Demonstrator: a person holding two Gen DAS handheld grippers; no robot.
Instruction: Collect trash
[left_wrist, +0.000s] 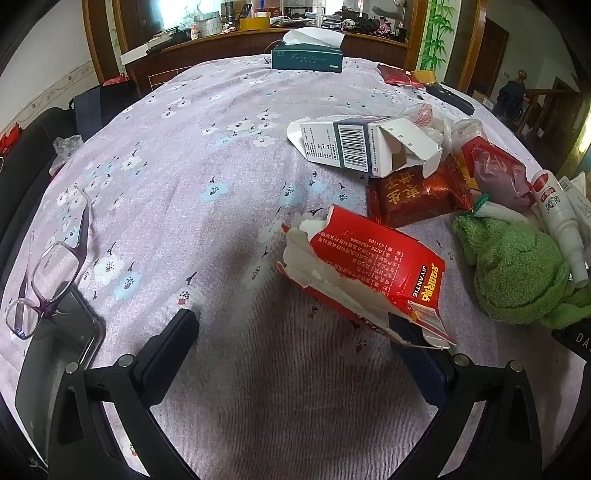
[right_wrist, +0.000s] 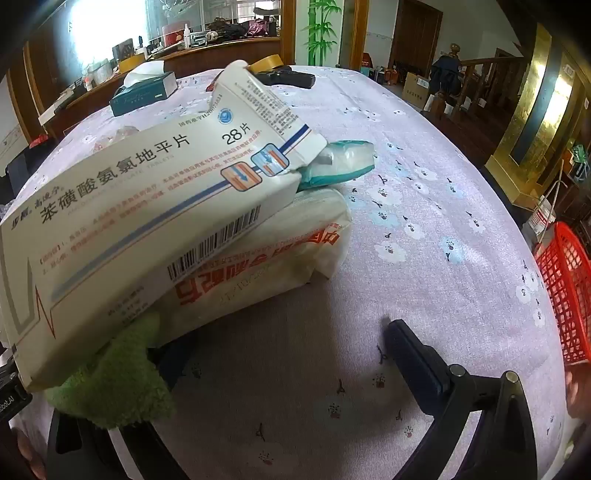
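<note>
Both grippers, L (left_wrist: 295, 332) & R (right_wrist: 280, 343), wide open

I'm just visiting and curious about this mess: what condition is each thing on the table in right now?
Left gripper: open, holding nothing.
Right gripper: open, holding nothing.
Red carton: torn open, lying on its side.
White medicine box: end flaps open, lying flat.
Tablet box: torn at one end, resting tilted on a white packet.
Tissue box: tissue sticking out.
Glasses: unfolded, on a phone.
</note>
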